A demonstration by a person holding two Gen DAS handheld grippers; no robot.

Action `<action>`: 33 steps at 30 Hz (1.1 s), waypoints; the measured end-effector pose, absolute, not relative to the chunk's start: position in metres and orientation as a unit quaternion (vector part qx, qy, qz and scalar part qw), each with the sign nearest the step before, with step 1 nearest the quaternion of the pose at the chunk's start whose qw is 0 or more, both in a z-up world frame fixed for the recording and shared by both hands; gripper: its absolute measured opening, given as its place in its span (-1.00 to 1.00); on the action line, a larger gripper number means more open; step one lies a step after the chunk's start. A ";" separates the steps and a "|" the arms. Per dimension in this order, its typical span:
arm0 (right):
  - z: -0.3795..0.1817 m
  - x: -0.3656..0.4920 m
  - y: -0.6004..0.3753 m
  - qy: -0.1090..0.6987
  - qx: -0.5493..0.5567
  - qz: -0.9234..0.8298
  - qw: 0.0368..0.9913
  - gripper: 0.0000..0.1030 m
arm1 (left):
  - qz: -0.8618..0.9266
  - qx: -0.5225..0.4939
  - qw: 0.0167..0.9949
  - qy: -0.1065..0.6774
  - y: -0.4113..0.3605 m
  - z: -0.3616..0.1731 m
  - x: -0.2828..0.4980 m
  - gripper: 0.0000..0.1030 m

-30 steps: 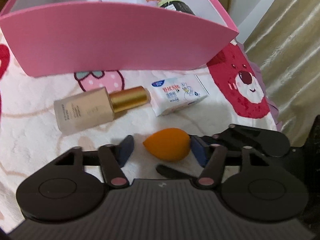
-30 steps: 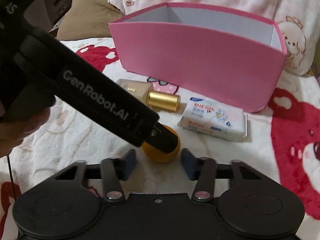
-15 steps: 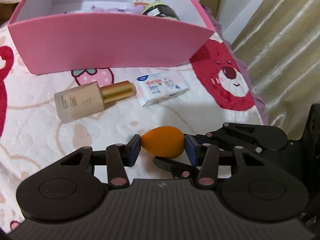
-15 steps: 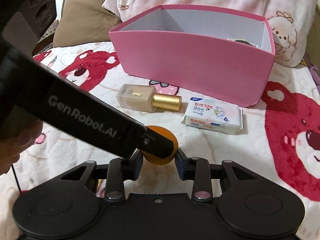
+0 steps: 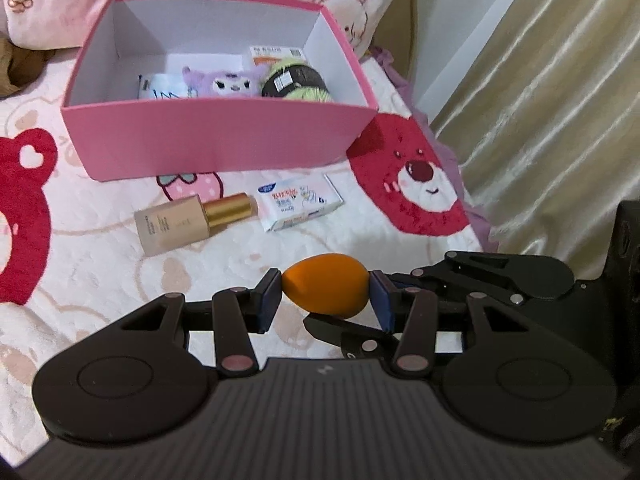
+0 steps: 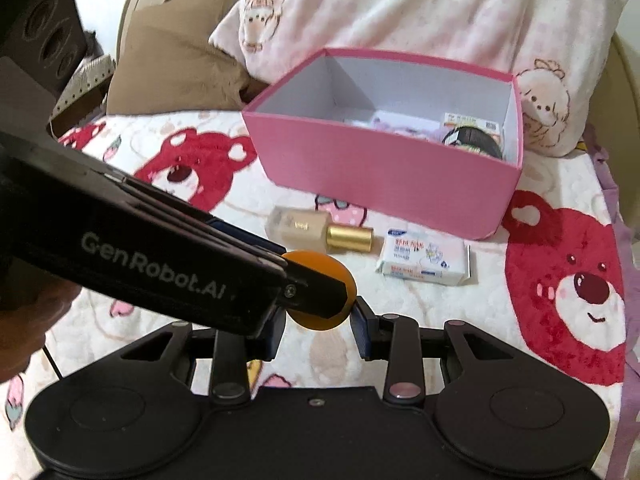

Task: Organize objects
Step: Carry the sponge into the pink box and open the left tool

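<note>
My left gripper (image 5: 325, 298) is shut on an orange makeup sponge (image 5: 326, 289) and holds it lifted above the bed. In the right wrist view the sponge (image 6: 320, 322) sits between my right gripper's (image 6: 318, 326) jaws, which also press on it; the left gripper's arm crosses in front. A foundation bottle with a gold cap (image 5: 192, 223) and a white tissue pack (image 5: 300, 200) lie on the blanket before the pink box (image 5: 216, 148). The box holds a purple plush (image 5: 228, 82), a dark round jar (image 5: 296, 80) and packets.
The bed has a white blanket with red bears (image 5: 420, 176). Pillows (image 6: 400, 8) lie behind the box. A curtain (image 5: 560, 100) hangs at the bed's right edge. A brown cushion (image 6: 176, 68) lies at the back left.
Both grippers closed on the orange sponge and rose with it. The box now shows from higher up, with its contents in sight.
</note>
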State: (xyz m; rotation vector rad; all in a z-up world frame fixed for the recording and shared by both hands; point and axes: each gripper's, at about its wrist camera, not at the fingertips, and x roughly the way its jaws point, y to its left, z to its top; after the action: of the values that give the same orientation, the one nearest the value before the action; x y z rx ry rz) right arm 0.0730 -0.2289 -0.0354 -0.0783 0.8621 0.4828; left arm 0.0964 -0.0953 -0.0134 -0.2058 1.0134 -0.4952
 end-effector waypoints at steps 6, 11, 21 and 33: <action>-0.006 0.073 -0.228 0.399 -0.030 0.248 0.882 -0.22 | -0.238 -0.087 0.847 0.466 -0.089 0.017 0.092 -0.10; 0.023 0.086 -0.229 0.387 -0.026 0.264 0.883 -0.22 | -0.242 -0.070 0.855 0.454 -0.086 0.053 0.100 -0.10; 0.050 0.115 -0.222 0.370 -0.041 0.271 0.888 -0.22 | -0.235 -0.102 0.867 0.427 -0.068 0.076 0.125 -0.10; 0.065 0.189 -0.201 0.398 -0.046 0.266 0.877 -0.23 | -0.185 -0.136 0.869 0.438 -0.050 0.082 0.190 -0.10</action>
State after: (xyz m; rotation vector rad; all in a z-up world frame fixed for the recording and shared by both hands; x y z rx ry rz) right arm 0.1890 -0.2012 0.0646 -0.0961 0.8303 0.5554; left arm 0.1904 -0.0499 0.0824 -0.2854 0.9172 -0.3871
